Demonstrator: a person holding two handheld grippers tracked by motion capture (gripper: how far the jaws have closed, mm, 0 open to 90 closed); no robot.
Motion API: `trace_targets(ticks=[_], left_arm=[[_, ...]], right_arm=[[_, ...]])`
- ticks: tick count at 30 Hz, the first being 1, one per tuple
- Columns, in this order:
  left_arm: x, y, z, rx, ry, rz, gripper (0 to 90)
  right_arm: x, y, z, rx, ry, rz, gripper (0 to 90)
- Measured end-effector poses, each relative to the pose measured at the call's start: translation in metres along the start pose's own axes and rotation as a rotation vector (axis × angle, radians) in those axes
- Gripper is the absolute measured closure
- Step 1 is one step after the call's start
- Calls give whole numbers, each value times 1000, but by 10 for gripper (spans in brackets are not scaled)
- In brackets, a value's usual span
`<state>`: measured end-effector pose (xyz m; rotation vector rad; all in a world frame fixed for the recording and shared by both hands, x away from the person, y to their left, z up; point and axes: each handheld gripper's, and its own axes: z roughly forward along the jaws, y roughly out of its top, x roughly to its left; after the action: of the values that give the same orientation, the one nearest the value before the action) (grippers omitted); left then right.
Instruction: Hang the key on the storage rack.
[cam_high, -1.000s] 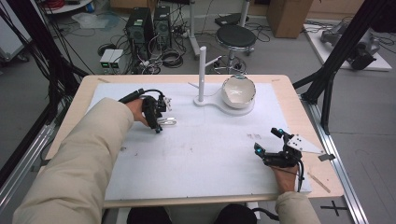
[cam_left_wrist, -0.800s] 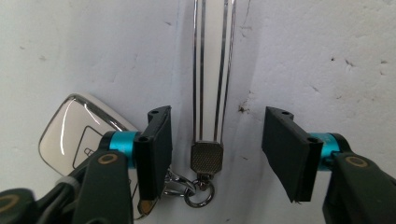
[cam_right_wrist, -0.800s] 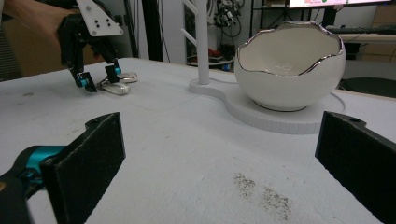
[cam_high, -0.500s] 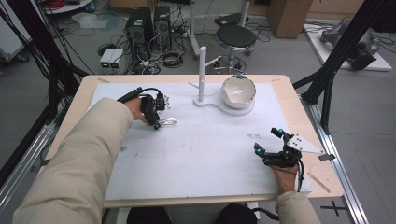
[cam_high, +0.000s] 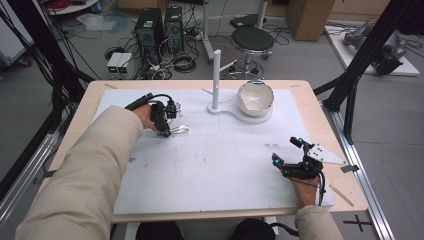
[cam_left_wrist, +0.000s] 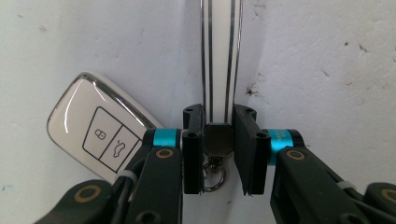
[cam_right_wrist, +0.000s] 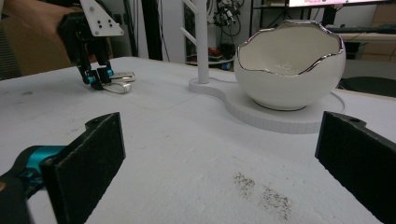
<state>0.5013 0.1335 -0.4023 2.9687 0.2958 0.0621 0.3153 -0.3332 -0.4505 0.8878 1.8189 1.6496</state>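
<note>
Left gripper view: glossy white key fob (cam_left_wrist: 95, 130) with chrome edging lies flat on the table (cam_high: 210, 165).
Strap: white, chrome-edged strip (cam_left_wrist: 220, 60); metal clasp (cam_left_wrist: 218, 139) pinched by left hand-held gripper (cam_left_wrist: 218, 149).
Technique: probably lift straight, keeping the pinch on the clasp.
Right hand-held gripper (cam_high: 287, 152): spread, empty.
Beyond: eggshell-shaped white bowl (cam_right_wrist: 289, 65), matte stand.

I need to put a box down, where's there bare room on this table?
The white mat is bare across its middle and near edge, between the left gripper and the right gripper. It is crowded at the far edge, around the bowl, the white post and the key fob.
</note>
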Motion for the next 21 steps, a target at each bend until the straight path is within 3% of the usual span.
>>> trace_targets(ticks=[7,14,16,21], left_arm=[[0,1,-2,-7,-1,0,741],[-1,1,-11,-53,14,-7,743],[-1,0,-17,-78,22,-15,743],[-4,-6,-36,-208,30,-63,743]], right_arm=[[0,0,1,0,2,0,6],[0,0,1,6,0,1,6],[0,0,1,6,0,1,6],[0,0,1,4,-2,-3,6]])
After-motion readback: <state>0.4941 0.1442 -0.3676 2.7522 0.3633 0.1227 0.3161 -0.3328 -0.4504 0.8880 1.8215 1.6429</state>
